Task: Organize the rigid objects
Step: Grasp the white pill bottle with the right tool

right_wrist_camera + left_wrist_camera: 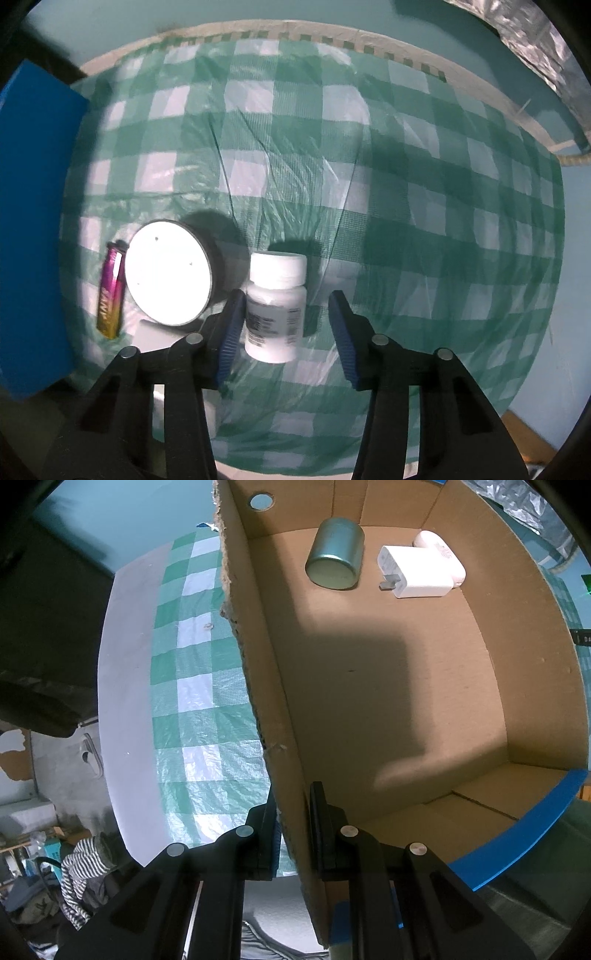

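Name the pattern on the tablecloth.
Green-and-white checks on the tablecloth, clearest in the right wrist view.

Inside the cardboard box (pixel 424 709) you have bare floor across the near half; the metal tin (pixel 335 554), white charger (pixel 417 572) and white case (pixel 439 550) crowd its far end. Your right gripper (pixel 286 328) straddles the white bottle (pixel 276 302), with the round white-lidded tin (pixel 170 273) close on its left.

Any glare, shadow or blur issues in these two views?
Left wrist: a large dark shadow falls across the box floor; the can and charger are lit and sharp. Right wrist: the round lid is blown out white, the bottle is slightly soft, and fisheye bulges the checked cloth.
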The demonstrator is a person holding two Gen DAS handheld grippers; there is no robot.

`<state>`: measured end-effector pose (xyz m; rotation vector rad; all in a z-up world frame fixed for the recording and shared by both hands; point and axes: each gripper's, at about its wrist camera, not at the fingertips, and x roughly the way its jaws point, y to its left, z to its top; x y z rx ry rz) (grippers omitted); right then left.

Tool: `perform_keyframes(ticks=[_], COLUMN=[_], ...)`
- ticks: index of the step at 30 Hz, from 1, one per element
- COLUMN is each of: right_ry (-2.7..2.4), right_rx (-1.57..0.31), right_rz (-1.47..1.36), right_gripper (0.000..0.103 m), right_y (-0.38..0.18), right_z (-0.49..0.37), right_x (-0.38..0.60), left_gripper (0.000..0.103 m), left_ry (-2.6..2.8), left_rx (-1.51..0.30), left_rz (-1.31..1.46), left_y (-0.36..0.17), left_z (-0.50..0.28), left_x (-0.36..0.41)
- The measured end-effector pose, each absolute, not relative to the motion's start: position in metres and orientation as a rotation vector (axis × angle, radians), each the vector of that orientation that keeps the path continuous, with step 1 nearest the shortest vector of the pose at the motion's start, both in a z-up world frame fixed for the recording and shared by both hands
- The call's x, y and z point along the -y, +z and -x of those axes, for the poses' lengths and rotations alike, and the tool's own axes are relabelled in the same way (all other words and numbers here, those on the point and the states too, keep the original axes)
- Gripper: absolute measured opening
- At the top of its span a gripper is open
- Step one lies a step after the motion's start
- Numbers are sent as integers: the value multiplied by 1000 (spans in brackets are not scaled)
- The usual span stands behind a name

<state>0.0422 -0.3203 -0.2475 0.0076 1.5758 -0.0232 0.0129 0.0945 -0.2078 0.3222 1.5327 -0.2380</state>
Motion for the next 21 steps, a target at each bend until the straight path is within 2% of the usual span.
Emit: perform_keyframes(ticks=[5,6,21], right_ry=[-24,-31,-36], right_rx=[-1572,-1565,-1470], right_rz=[-40,-38,-89], right_gripper=[37,32,31], right_y=[-256,-256,-229], right_z=[-41,-40,-24], right_x=[325,324,315], left_gripper=[14,14,14], left_ry=[-234,-234,-254], left_rx=[-1533,-1533,-1531], left_rz=[-323,-323,-327], left_y=[-206,-206,-203], left_z=[-13,-13,-10], left_x=[-94,-94,-90])
